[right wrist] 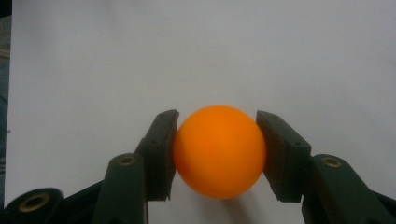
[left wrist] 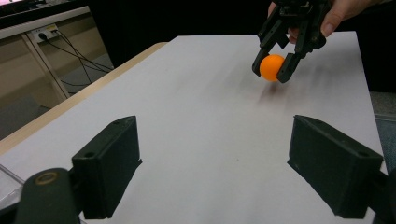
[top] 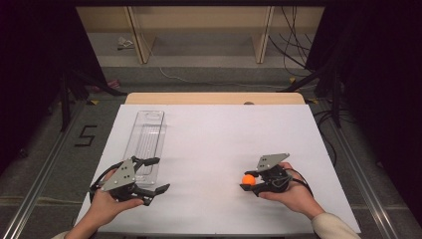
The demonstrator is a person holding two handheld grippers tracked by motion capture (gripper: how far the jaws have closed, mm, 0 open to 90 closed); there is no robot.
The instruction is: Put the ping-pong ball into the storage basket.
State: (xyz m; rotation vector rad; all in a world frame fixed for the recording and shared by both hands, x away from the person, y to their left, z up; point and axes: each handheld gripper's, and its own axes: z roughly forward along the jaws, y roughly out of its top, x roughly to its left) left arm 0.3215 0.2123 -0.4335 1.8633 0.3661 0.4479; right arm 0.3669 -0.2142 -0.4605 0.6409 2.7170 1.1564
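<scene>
Right gripper fingers clamped on orange ball just above white surface, clear tray well off to its left, beside left gripper with fingers spread wide, empty.
</scene>
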